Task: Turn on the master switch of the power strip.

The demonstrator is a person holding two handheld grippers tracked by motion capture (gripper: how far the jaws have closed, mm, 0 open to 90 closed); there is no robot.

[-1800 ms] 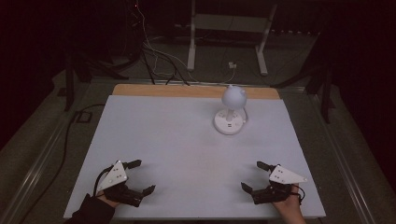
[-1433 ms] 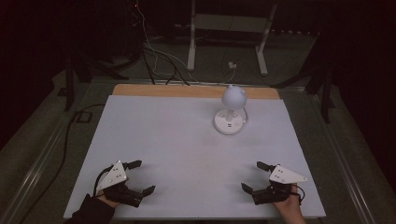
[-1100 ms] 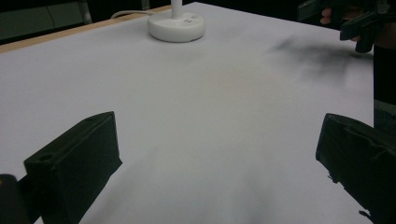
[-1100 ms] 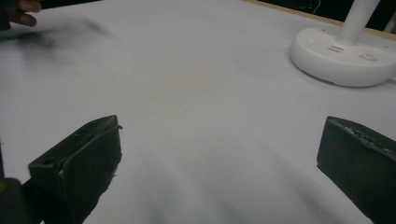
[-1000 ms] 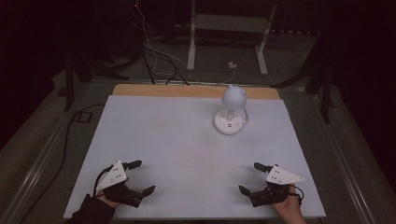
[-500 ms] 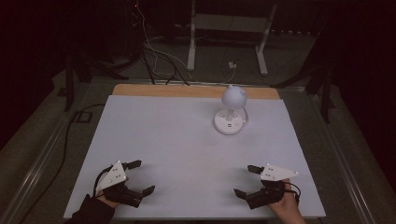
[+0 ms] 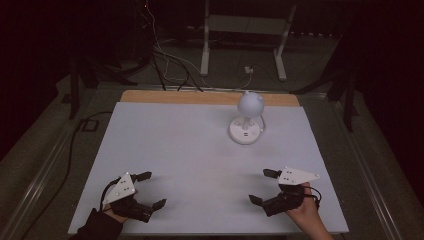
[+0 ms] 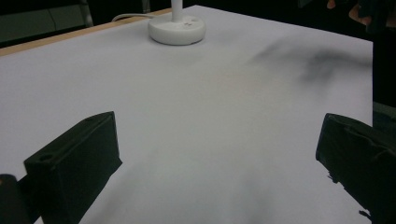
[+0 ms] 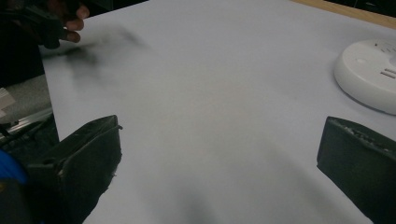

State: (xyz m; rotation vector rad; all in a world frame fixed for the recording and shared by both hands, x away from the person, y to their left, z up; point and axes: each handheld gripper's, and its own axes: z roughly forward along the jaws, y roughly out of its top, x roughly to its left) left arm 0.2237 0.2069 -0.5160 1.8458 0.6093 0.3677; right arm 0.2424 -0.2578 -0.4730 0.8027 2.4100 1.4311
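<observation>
The left gripper point(image 7: 151, 190) sits low at the near left corner of the table point(image 7: 175, 145), held in a dark-sleeved hand point(image 7: 116, 214). Its two black jaws stand wide apart with nothing but bare white tabletop between them, and they point toward the table's middle and a little to the right. A grey three-cornered plate point(image 7: 123, 186) lies on top of it. In the left gripper view the gripper point(image 8: 217, 154) shows the same wide gap, and the lamp's base point(image 8: 177, 30) sits far ahead, near the table's back edge.

Farther right and toward the back stands a small white lamp point(image 7: 247, 120). Its round base point(image 7: 245, 132) rests flat on the table, a short stem rises upright from it, and a ball-shaped head point(image 7: 250, 103) tops the stem. Its long axis runs vertical; I cannot tell which way the head faces. It stands well apart from both grippers.

The right gripper point(image 7: 263, 186) is at the near right, held in a bare hand point(image 7: 304, 212). Its jaws are also spread wide on nothing, pointing left across the table. In the right gripper view the gripper point(image 9: 219, 149) looks over empty tabletop, with the lamp base point(image 9: 369, 74) at the right edge and the other hand point(image 9: 56, 21) far off at upper left.
</observation>
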